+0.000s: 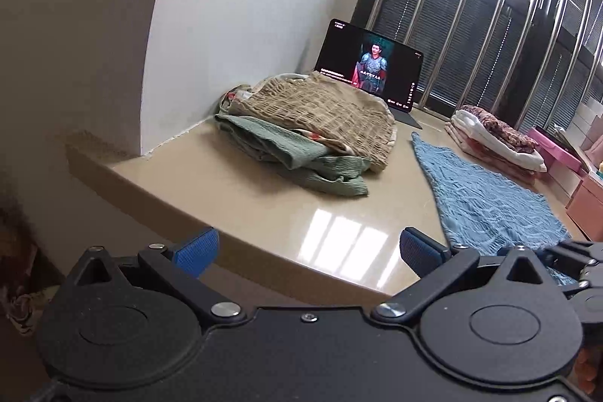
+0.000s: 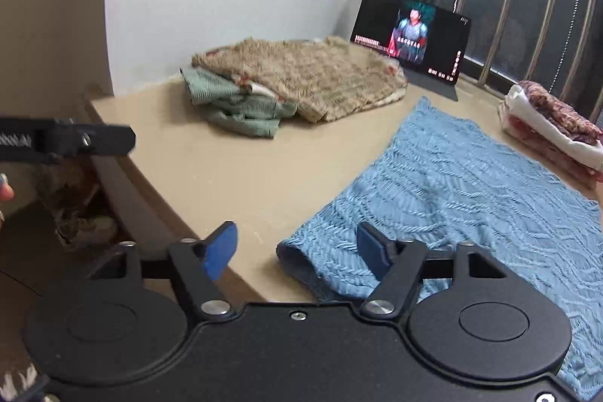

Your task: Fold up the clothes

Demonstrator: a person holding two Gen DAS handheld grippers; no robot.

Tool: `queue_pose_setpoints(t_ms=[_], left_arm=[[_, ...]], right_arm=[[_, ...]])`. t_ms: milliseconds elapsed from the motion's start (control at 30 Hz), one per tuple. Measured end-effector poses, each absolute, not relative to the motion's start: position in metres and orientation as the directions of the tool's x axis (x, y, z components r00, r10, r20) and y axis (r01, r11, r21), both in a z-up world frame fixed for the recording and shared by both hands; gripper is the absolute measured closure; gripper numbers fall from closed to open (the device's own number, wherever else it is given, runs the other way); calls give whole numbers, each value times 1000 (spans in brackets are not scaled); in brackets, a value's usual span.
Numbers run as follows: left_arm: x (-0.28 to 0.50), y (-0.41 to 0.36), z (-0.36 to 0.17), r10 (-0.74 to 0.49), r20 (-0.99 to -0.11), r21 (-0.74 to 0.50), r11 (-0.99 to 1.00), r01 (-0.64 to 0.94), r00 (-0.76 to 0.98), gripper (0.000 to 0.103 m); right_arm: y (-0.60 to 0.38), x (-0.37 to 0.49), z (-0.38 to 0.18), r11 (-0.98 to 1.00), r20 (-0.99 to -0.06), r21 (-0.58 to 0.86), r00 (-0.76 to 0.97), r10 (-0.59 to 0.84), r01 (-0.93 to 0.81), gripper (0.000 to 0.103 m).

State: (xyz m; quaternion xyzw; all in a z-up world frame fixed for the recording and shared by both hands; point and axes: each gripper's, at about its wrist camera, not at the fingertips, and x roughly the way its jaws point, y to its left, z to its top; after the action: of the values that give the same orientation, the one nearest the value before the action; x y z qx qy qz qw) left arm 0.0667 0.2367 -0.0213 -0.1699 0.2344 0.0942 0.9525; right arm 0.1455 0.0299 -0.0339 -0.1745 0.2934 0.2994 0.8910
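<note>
A: Left wrist view. Left gripper (image 1: 309, 249), blue pads spread wide, nothing between them, hovering over the front edge of the glossy beige ledge (image 1: 241, 191). Light blue knitted garment (image 1: 486, 198) lies flat at 3 o'clock, apart from the pads. Unfolded heap, tan waffle-knit top (image 1: 320, 112) over a green crinkled cloth (image 1: 301, 161), at 12 o'clock. Folded stack of white and patterned clothes (image 1: 493, 138) at 2 o'clock, dark tablet with a video on its screen (image 1: 371, 66) behind.

B: Right wrist view?

A: Right gripper (image 2: 296, 251), jaws roughly half open, gripping nothing. Its right pad overlaps the blue knit (image 2: 471, 191) near the rolled near-left corner; can't tell if it touches. Part of the other gripper at 9 o'clock.

B: Step?

A: My read: blue knit laid out, grab for its first fold starting. Next calls for the right jaws to close on that near corner and the left to take an edge too, then carry it across.
</note>
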Motion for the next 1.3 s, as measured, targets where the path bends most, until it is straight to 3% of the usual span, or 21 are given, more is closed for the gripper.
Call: queue_pose_setpoints(t_ms=[67,300,567,700,900,1033,1100,1200,1300], left_arm=[[70,240,-22,91,-477,-282,926,-251,874,0],[82,241,-25,63,-477,-280,934,-220,877,0],[95,236,-21,28,-489,-296,935,-196,872,0],[111,234,-17,-55,-499,-356,923,-146,865,0],[167,209,-18,-271,-543,-464,886,-15,795,3],[226,185,-26,-379,-645,-510,860,-4,663,28],[254,175,-31,-405,-666,-520,854,0,627,31],[294,160,-33,-403,-692,-497,868,9,599,39],[335,145,-34,-371,-722,-454,891,5,585,60]], right_arm=[[34,149,-38,772,-645,-134,646,408,-622,55],[37,157,-43,837,-668,-110,663,337,-535,58],[20,173,-44,869,-685,4,632,363,-495,86],[7,182,-42,871,-690,98,598,408,-481,92],[-12,186,-37,854,-658,210,577,484,-476,94],[-25,182,-28,834,-609,242,592,529,-496,94],[-33,180,-22,825,-581,258,601,549,-503,94],[-46,179,-14,810,-543,297,609,578,-505,94],[-58,180,-9,794,-511,329,611,605,-511,94]])
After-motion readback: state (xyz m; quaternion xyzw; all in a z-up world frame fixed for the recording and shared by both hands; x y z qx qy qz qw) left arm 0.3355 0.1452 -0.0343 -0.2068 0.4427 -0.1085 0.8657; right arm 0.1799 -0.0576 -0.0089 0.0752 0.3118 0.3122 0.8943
